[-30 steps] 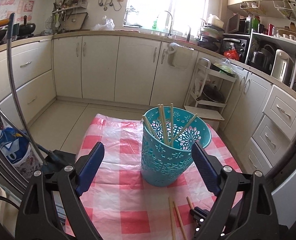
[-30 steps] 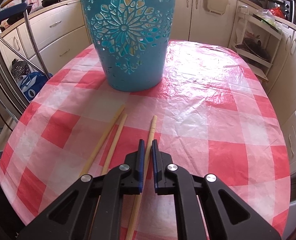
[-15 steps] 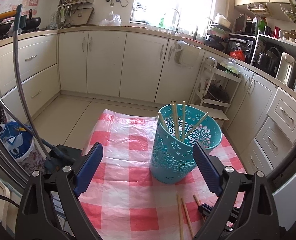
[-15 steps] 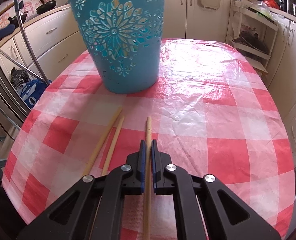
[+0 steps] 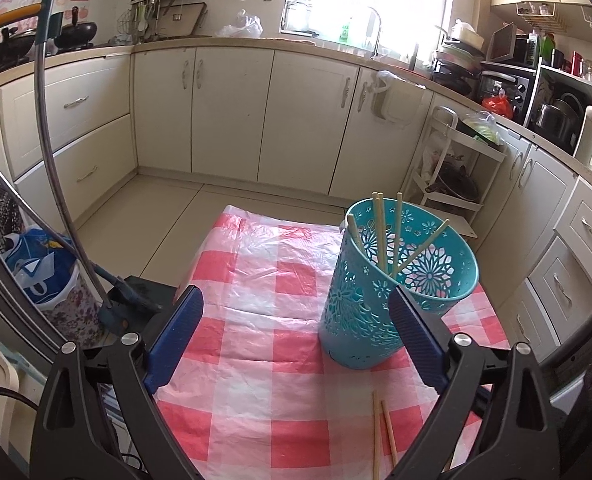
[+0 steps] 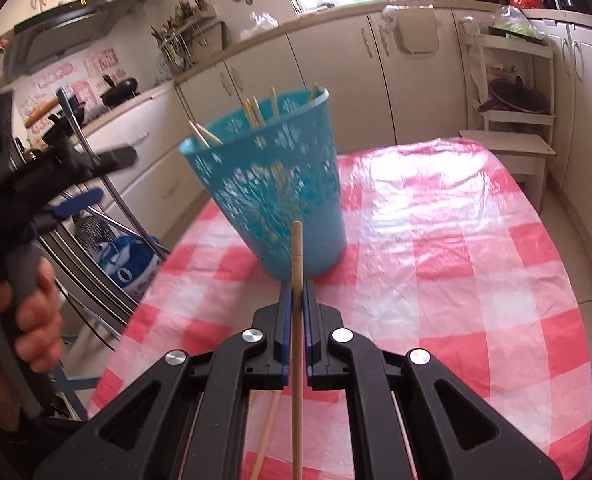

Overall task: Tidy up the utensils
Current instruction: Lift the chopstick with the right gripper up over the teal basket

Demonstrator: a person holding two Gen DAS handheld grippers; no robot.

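Where the left wrist view looks down, the left gripper (image 5: 296,328) stands wide with nothing between its blue pads (image 5: 175,336). Teal basket (image 5: 396,280): upright on the checked tablecloth (image 5: 255,360), at 1 o'clock from the gripper's middle, its near right side hidden behind the right pad. Inside: five chopsticks (image 5: 380,232), leaning, their lower ends hidden by the basket wall. Two loose chopsticks (image 5: 382,432) lie on the cloth at 5 o'clock, cut off by the bottom edge. Against the earlier frame, the basket sits further right and the right gripper's tip at the bottom right is gone from view.

Right wrist view: the right gripper (image 6: 294,304) is clamped narrow on a single chopstick (image 6: 296,264), which points to 12 o'clock, its tip overlapping the basket (image 6: 271,192). The basket is blurred, its pattern hard to make out. One more stick (image 6: 265,440) shows beneath the jaws, partly hidden. At 9 o'clock, a hand (image 6: 19,320) grips the other tool's handle. A second ago the clamped stick lay flat on the cloth; now it is lifted clear.
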